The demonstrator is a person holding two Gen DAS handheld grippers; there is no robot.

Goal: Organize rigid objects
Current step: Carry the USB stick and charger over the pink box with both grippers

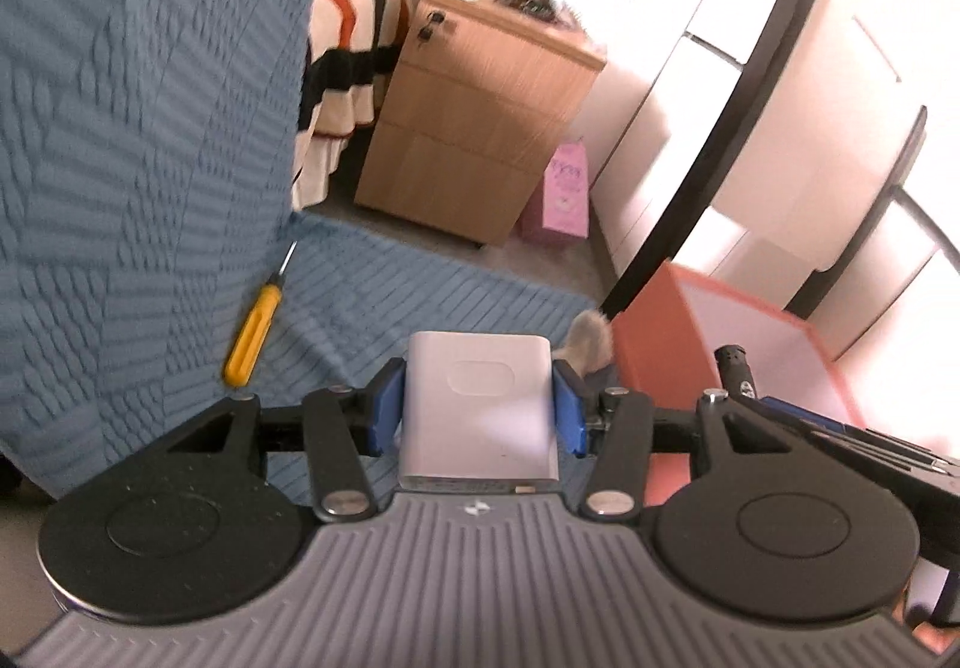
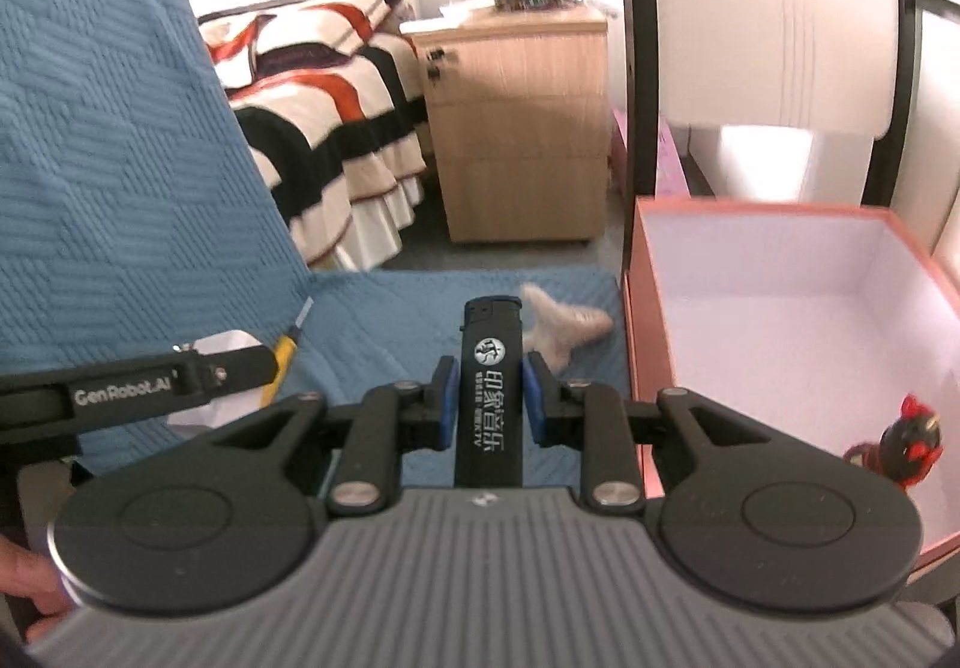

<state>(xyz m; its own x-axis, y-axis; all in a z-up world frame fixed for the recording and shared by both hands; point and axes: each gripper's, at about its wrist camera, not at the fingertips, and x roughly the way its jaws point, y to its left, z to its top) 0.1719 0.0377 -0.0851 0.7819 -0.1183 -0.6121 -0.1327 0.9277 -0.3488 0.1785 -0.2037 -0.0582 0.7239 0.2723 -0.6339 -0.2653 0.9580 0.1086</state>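
My left gripper (image 1: 478,409) is shut on a white power bank (image 1: 478,404), held above the blue quilted seat (image 1: 420,284). My right gripper (image 2: 491,398) is shut on a black lighter (image 2: 489,392) with white print, just left of the orange box (image 2: 780,308). The box is open and white inside, with a small black-and-red figure (image 2: 906,437) in its near right corner. A yellow-handled screwdriver (image 1: 255,329) lies on the seat at the backrest fold. A beige plush star (image 2: 561,329) lies on the seat by the box. The left gripper shows at the left of the right wrist view (image 2: 150,377).
A wooden drawer cabinet (image 2: 519,128) stands beyond the seat, beside a bed with a striped cover (image 2: 324,86). A white chair with a black frame (image 2: 750,8) rises behind the box. A pink bag (image 1: 561,194) sits on the floor by the cabinet.
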